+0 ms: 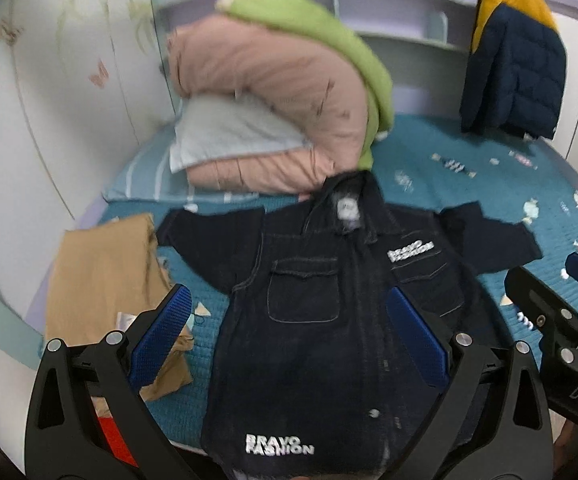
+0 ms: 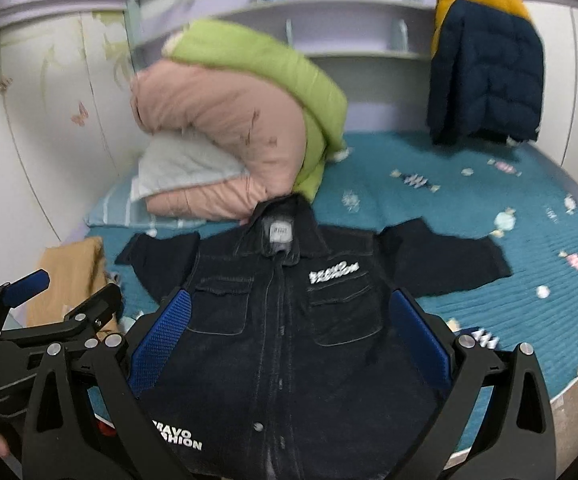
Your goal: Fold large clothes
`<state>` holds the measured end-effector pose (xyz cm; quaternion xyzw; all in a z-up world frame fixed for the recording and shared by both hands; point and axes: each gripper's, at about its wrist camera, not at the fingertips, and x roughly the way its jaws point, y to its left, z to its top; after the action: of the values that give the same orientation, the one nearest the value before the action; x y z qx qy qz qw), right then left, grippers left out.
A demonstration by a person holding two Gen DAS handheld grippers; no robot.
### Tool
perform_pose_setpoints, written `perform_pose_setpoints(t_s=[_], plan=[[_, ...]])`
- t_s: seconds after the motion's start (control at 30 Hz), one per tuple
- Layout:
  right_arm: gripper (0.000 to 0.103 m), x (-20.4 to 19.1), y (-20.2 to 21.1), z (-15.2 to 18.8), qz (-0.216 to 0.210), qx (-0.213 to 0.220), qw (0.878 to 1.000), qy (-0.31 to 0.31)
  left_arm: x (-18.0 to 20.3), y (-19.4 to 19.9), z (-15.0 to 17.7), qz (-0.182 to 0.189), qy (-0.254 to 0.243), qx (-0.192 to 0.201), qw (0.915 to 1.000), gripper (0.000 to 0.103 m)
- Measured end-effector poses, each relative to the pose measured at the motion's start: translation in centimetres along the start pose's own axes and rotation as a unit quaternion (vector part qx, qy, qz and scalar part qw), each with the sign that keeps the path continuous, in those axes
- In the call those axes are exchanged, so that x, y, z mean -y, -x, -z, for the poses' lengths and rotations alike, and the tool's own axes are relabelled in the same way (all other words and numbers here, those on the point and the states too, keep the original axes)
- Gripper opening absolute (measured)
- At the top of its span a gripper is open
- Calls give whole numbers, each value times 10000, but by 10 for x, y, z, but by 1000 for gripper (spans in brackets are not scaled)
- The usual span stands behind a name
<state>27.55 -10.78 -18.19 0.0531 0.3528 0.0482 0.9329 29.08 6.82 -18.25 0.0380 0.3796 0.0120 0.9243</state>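
Note:
A dark denim short-sleeved shirt (image 1: pixel 313 320) with white "BRAVO FASHION" lettering lies spread flat, front up, on the teal bed cover, collar pointing away from me; it also shows in the right wrist view (image 2: pixel 285 320). Both sleeves are spread out to the sides. My left gripper (image 1: pixel 289 320) is open and empty, hovering above the shirt's lower left part. My right gripper (image 2: pixel 289 324) is open and empty above the shirt's middle. The right gripper shows at the right edge of the left wrist view (image 1: pixel 557 312), and the left gripper shows at the left of the right wrist view (image 2: pixel 49 304).
A folded tan garment (image 1: pixel 105 288) lies left of the shirt. A pile of pink (image 1: pixel 273 104) and green bedding (image 1: pixel 317 36) on a pillow sits behind the collar. A navy and yellow puffer jacket (image 1: pixel 513 56) hangs at the back right. The bed's edge (image 2: pixel 569 400) curves at the right.

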Motion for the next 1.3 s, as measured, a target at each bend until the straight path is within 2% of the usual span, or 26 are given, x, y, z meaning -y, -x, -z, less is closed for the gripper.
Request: perform_pose_setpoints(t_s=[0.1, 0.2, 0.3, 0.37, 0.43, 0.47, 0.5, 0.57, 0.63, 0.67, 0.73, 0.83, 0.93, 0.97, 1.0, 1.07, 1.17, 1.2, 1.3], plan=[[96, -13, -41, -4, -82, -149, 9999, 9, -21, -51, -7, 1, 48, -473, 9989, 98], [96, -26, -84, -10, -234, -348, 9991, -41, -43, -98, -16, -155, 111, -822, 9964, 98], [96, -38, -121, -16, -297, -425, 9986, -34, -72, -142, -29, 62, 406, -1344, 9901, 98], [96, -45, -145, -20, -249, -440, 9987, 31, -92, -161, -43, -4, 464, -1433, 9886, 98], [96, -49, -169, -23, -212, -490, 9985, 84, -119, -180, -64, -341, 497, -1430, 9879, 98], [96, -51, -179, -24, -229, -505, 9984, 90, -139, -190, -77, -443, 618, -1456, 9864, 98], [96, -53, -189, -25, -230, -524, 9983, 112, -152, -198, -87, -390, 743, -1526, 9847, 98], [96, -59, -211, -25, -242, -572, 9979, 164, -183, -222, -103, -473, 1124, -1704, 9778, 98], [96, -66, -230, -24, -236, -644, 9974, 208, -209, -257, -115, -605, 1295, -2037, 9685, 98], [96, -69, -241, -22, -249, -735, 9967, 229, -220, -271, -118, -533, 1446, -2153, 9643, 98], [96, -75, -256, -19, -309, -861, 9955, 260, -242, -309, -118, -200, 1943, -2552, 9469, 98], [96, -82, -270, -13, -333, -946, 9941, 412, -260, -348, -111, -49, 2377, -2864, 9282, 98], [96, -86, -279, -8, -382, -1000, 9931, 479, -268, -378, -93, 36, 2591, -3125, 9139, 98], [96, -87, -283, -6, -385, -1020, 9928, 502, -273, -390, -86, -20, 2686, -3232, 9074, 98], [96, -88, -287, -5, -401, -1043, 9924, 522, -280, -401, -75, -80, 2862, -3362, 8972, 98], [96, -89, -293, -2, -418, -1081, 9918, 534, -289, -414, -59, -65, 3095, -3456, 8859, 98], [96, -92, -300, 1, -447, -1134, 9910, 551, -298, -427, -41, -38, 3291, -3495, 8772, 96], [96, -94, -303, 3, -457, -1151, 9906, 578, -299, -430, -37, -46, 3335, -3434, 8780, 95], [96, -99, -308, 7, -490, -1186, 9897, 637, -294, -429, -39, -161, 3116, -3175, 8955, 87]])
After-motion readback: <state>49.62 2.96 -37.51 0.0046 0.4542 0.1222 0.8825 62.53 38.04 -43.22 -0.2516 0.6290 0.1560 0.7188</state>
